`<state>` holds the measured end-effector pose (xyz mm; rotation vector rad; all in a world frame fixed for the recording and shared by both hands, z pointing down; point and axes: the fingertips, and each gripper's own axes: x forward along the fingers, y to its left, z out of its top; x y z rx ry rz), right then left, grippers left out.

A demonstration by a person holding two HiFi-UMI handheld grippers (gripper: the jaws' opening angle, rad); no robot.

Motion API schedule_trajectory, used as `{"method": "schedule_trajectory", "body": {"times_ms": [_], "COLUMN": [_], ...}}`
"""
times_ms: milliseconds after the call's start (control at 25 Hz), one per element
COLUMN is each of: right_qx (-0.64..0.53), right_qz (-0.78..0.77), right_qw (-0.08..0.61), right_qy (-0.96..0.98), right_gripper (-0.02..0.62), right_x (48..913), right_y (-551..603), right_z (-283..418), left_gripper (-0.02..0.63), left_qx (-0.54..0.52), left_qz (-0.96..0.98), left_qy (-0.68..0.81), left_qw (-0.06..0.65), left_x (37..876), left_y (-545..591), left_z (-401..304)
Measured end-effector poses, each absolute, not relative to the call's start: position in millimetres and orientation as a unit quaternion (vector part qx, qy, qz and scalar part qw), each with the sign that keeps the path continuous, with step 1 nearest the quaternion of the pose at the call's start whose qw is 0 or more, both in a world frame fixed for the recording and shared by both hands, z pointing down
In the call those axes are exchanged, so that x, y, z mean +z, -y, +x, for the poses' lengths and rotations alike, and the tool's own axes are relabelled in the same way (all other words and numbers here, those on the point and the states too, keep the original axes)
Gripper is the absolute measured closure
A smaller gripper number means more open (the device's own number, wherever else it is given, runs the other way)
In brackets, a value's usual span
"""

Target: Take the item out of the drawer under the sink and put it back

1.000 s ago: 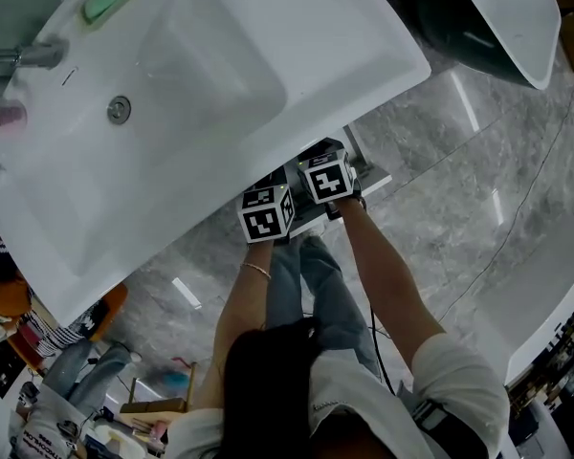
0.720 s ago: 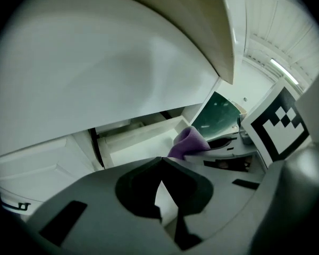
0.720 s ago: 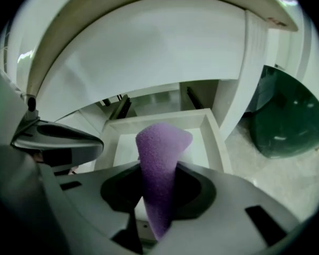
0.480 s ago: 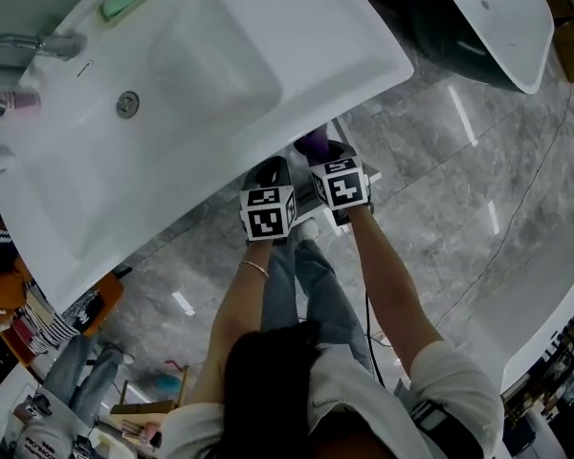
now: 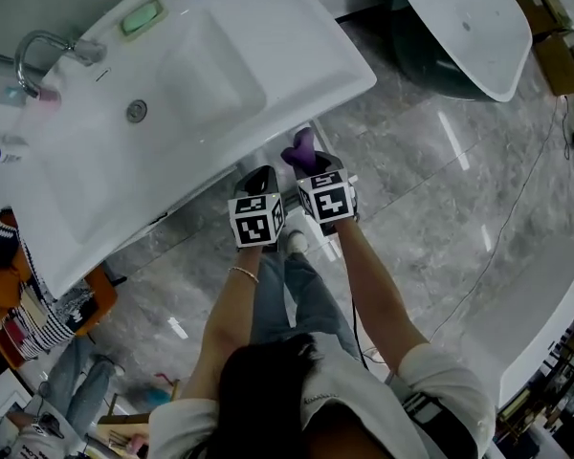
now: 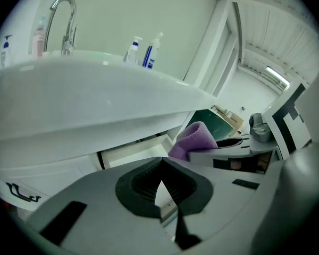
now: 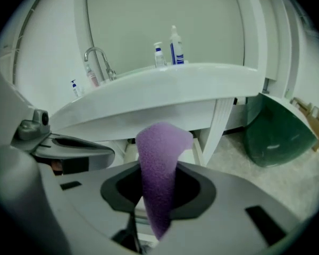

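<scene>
Both raised | right tool [image 7: 157, 198] clamps one purple sponge [image 7: 159, 153] | left tool [image 6: 160, 182] empty

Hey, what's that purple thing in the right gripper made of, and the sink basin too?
Purple item: probably soft foam or sponge, matte. Its surface is finely pitted, and its top flops over above the right gripper pinching it.
Sink basin: likely glazed ceramic or similar, glossy white, smooth with soft highlights.

The head view looked steeply down from above the person onto the sink [image 5: 297, 46] and floor [image 5: 440, 189]. Both gripper views sat low and near, facing up at the sink's front edge, shared by all three.
</scene>
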<state>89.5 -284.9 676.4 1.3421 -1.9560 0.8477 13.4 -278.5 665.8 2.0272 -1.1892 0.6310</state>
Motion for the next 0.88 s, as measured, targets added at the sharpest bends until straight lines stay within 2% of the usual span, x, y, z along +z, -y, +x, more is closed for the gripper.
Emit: {"method": "schedule_trajectory", "body": {"times_ms": [520,880], "right_qx": [0.276,0.225], "right_qz": [0.525,0.532], "right_qw": [0.257,0.222], "right_qy": [0.763,0.785], "right_gripper": [0.471,0.471], "right_x": [573.0,499.4], "right_y": [249.9,216.2], "right_z": [90.2,88.6], "left_gripper": [0.603,0.603], "left_qx": [0.184,0.124], "left_qz": [0.789,0.806], "left_qy": [0.492,0.51], "left_qw": [0.319,0.274], "left_x": [574.5,495.4], "left_y": [246.6,230.0], "left_z": [-1.0,-5.1]}}
